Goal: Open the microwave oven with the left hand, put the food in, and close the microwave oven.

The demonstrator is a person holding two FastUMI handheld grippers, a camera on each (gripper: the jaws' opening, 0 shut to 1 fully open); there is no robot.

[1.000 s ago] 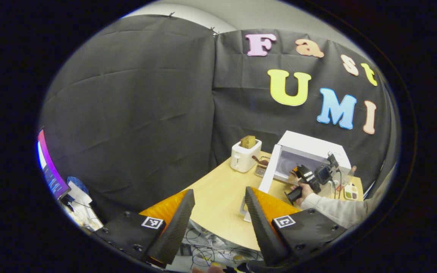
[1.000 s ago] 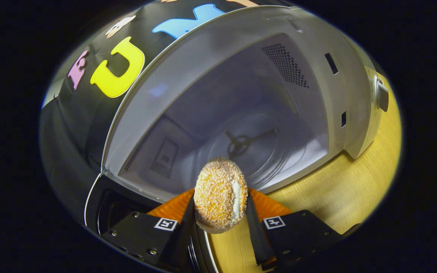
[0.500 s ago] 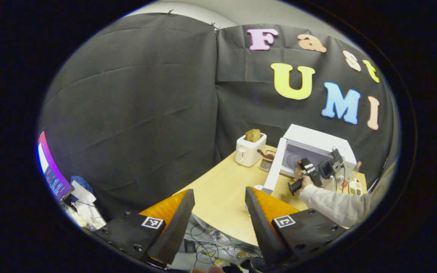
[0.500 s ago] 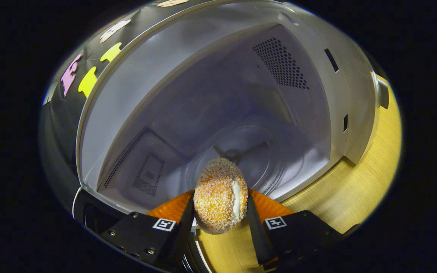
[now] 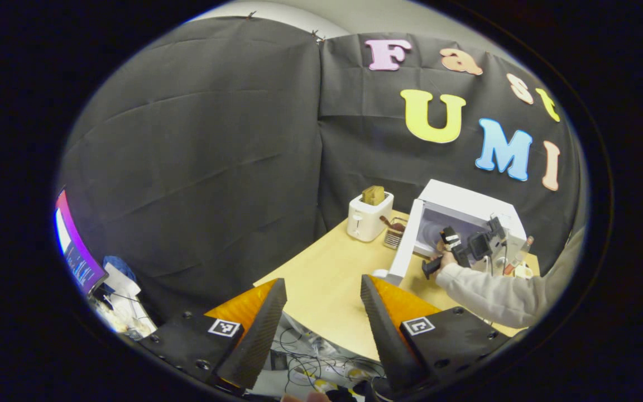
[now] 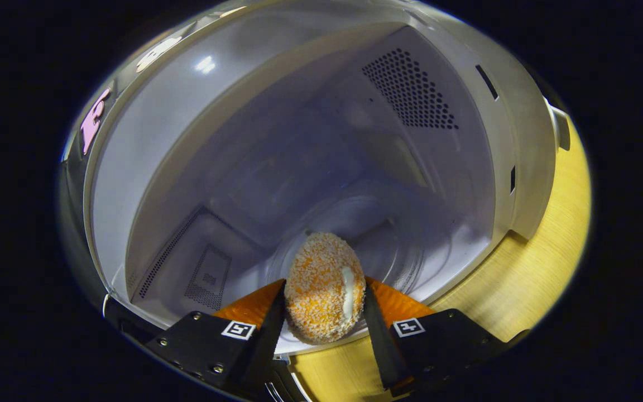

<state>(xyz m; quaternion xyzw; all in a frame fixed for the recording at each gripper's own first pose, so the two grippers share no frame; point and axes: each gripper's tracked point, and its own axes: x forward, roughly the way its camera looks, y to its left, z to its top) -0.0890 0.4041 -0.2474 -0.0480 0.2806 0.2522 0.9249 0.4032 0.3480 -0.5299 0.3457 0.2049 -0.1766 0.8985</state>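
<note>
The white microwave [image 5: 469, 209] stands on the wooden table with its door [image 5: 405, 245] swung open to the left. In the right gripper view its grey cavity [image 6: 310, 167] gapes close ahead, the glass turntable [image 6: 388, 234] on its floor. My right gripper [image 6: 324, 312] is shut on a round crumb-coated bun [image 6: 324, 287] with a cream seam, held at the cavity's front sill. In the left gripper view my left gripper [image 5: 321, 304] hangs open and holds nothing, well back from the table's near edge. Far off there, the right gripper [image 5: 458, 248] and a sleeved arm [image 5: 494, 293] reach into the microwave.
A white toaster [image 5: 367, 216] with a slice of bread stands left of the microwave, a small wire rack [image 5: 393, 237] between them. Small items [image 5: 519, 265] sit right of the microwave. Cables lie on the floor [image 5: 316, 371] below the table edge. A lit screen [image 5: 73, 251] glows far left.
My right gripper has carried the bun forward, from in front of the microwave to its opening, the cavity growing larger. The left gripper has drifted slightly and stays open.
</note>
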